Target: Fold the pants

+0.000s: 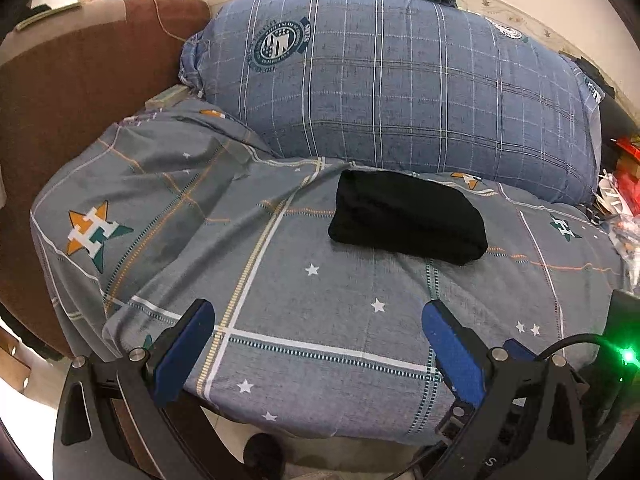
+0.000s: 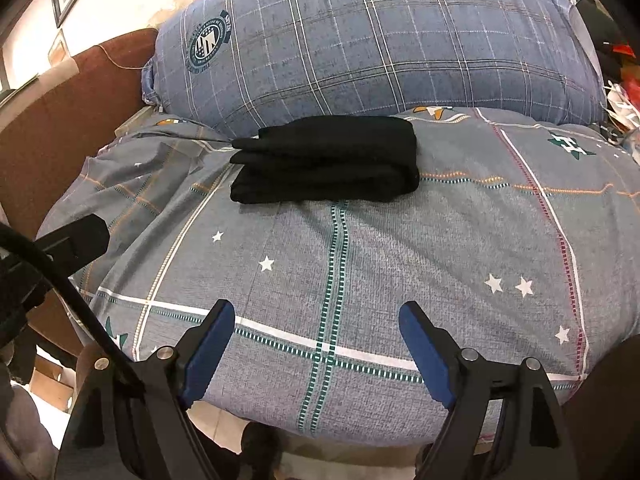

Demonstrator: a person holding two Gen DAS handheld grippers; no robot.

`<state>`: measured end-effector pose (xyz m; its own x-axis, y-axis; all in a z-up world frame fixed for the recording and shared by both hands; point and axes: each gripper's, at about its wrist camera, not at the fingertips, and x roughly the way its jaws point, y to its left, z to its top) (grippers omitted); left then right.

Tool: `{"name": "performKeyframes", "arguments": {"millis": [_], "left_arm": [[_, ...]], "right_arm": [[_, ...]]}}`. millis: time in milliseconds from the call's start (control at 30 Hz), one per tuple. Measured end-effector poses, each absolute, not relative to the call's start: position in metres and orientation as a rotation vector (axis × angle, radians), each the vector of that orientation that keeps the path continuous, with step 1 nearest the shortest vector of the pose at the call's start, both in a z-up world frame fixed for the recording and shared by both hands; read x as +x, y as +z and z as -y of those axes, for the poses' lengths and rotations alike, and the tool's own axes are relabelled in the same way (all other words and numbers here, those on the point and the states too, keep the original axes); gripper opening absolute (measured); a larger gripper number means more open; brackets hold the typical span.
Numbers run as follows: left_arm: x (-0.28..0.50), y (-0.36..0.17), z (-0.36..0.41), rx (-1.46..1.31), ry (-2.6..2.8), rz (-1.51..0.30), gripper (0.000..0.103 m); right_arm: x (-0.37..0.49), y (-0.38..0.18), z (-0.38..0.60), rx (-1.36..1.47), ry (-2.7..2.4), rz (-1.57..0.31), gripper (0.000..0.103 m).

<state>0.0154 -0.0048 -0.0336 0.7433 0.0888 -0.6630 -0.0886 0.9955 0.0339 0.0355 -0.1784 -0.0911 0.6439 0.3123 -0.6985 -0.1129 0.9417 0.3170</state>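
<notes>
Soft, light black pants (image 2: 326, 160) lie folded before the pillow (image 2: 380, 40); both grippers spread empty; pinch the stacked edges

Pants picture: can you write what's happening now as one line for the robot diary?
pants: folded black bundle on bedspread | left tongs: open, empty, apart from pants | right tongs: open, empty | pillow: behind pants

Folded pants (image 1: 407, 216) on bedsheet (image 1: 320, 320), just before big pillow (image 1: 400, 80).
</notes>
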Motion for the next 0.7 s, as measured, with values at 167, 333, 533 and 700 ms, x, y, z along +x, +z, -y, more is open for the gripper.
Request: {"name": "performKeyframes", "arguments": {"millis": [167,333,533,700], "left_arm": [[0.0165,-0.0367,0.004,-0.007,0.092,-0.737,0.103],[0.0173,-0.0391,0.0046,-0.013,0.076,-0.746,0.103],[0.0174,-0.0408,0.0067,-0.013,0.058,-0.75,0.103],[0.0163,-0.0418,0.0092,-0.013,0.043,-0.752,0.103]], "right_arm": [[0.0356,-0.0918,0.1776,0.25,0.241,-0.84,0.088],[0.0362,-0.0941,0.177,0.245,0.232,-0.842,0.089],[0.0369,-0.0971,0.1773,0.248,0.228,-0.852,0.089],[0.037,-0.0977,0.1778,0.244,0.22,-0.851,0.089]]}}
